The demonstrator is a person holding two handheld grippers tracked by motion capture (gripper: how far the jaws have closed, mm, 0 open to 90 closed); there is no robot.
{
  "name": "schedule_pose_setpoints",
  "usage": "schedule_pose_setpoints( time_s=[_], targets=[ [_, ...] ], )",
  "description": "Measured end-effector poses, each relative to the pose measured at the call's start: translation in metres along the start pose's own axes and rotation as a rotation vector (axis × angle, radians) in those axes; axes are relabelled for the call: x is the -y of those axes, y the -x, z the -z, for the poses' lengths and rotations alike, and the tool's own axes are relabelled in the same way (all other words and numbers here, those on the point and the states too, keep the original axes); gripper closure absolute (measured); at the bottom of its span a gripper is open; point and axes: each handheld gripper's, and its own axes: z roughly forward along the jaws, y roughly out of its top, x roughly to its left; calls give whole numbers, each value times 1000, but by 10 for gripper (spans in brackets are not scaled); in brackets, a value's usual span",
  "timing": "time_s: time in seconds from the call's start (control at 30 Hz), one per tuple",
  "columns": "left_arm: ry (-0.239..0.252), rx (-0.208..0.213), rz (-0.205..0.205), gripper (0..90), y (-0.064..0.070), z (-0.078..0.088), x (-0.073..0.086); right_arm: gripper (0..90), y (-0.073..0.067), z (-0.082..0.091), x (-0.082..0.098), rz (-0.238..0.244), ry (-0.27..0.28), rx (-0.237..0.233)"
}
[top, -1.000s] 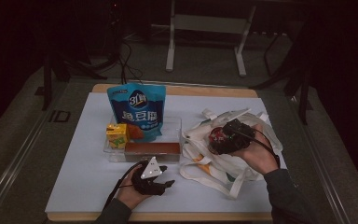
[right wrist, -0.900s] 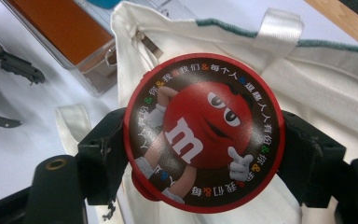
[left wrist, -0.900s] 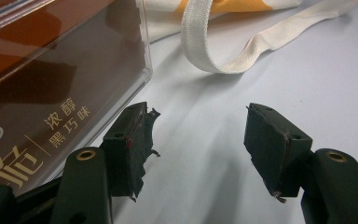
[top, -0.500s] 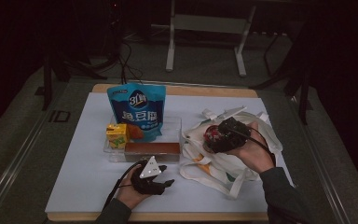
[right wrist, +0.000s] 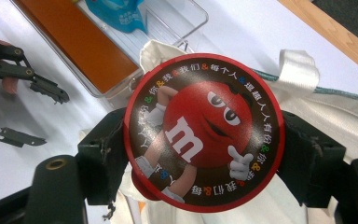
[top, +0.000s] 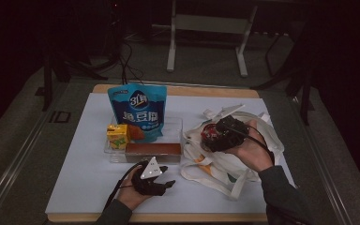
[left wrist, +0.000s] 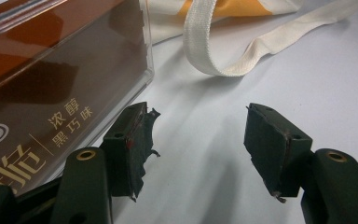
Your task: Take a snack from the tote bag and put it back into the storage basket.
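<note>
My right gripper [top: 214,135] is shut on a round red tin [right wrist: 205,135] with a red candy figure on its lid, one jaw at each side. It holds the tin [top: 209,134] just above a white cloth tote bag [top: 234,164] at the right of the table. My left gripper [left wrist: 198,116] rests low on the white table top with its jaws apart and nothing between them. It lies beside a brown box [left wrist: 51,93] with gold lettering, and it is seen as well from the right gripper view [right wrist: 55,119].
A clear tray [top: 173,123] left of the bag holds the brown box [top: 152,150], a blue snack pouch [top: 138,110] standing upright and a yellow juice carton [top: 117,136]. A bag strap [left wrist: 205,42] lies ahead of the left jaws. Beyond the table stand dark frames and cables.
The right gripper with the tin has shifted slightly up the picture over the bag. The left gripper has stayed where it was.
</note>
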Motion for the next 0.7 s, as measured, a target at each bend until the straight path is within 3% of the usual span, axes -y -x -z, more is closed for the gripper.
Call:
schedule_pose_setpoints(
  time_s=[0.7],
  targets=[
    [1,1,1,406,0,0,0,253,-16,-3,-21,30,22,-31]
  ],
)
